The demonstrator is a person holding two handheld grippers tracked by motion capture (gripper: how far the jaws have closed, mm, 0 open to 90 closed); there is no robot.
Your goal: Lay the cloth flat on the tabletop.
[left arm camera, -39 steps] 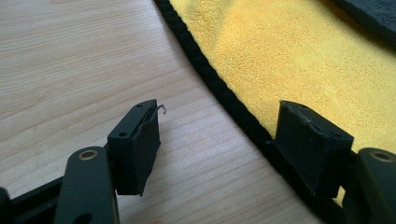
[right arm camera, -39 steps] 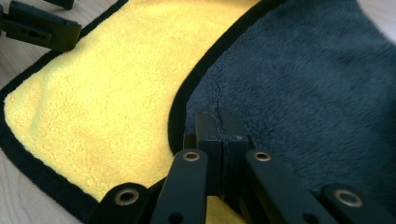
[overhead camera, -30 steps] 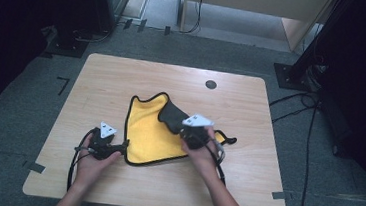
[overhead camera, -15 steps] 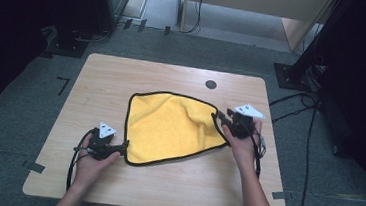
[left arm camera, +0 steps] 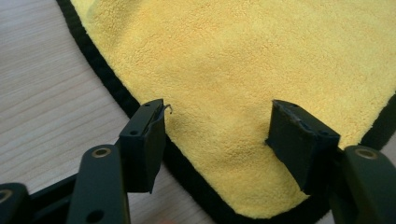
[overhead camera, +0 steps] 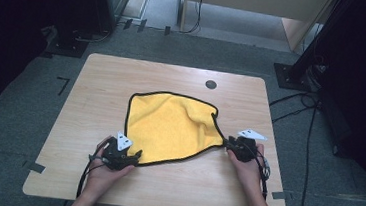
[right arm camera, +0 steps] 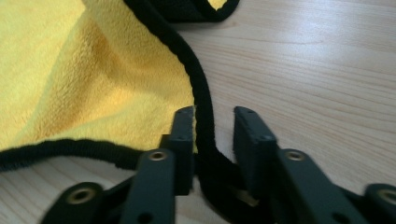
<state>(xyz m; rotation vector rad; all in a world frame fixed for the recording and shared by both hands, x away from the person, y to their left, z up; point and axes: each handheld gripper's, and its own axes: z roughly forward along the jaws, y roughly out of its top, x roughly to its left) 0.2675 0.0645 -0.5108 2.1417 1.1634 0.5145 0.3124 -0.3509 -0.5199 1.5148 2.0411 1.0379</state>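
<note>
High view looked down on a light wooden table [overhead camera: 122,85] where a yellow cloth [overhead camera: 171,124] with black edging lay spread near the middle. A person's forearms came in from the bottom edge, each hand holding a black gripper. The left gripper [overhead camera: 133,155] sat at the cloth's near left corner. In the left gripper view, its jaws were spread wide, one at the black border and the other over the yellow pile [left arm camera: 243,70], with the corner of the cloth lying between them. The right gripper [overhead camera: 229,142] sat at the cloth's right corner. In the right gripper view, its jaws stood slightly apart with the black edging [right arm camera: 198,79] running down between them, one jaw touching it. A small dark round disc [overhead camera: 211,84] sat in the tabletop beyond the cloth.
</note>
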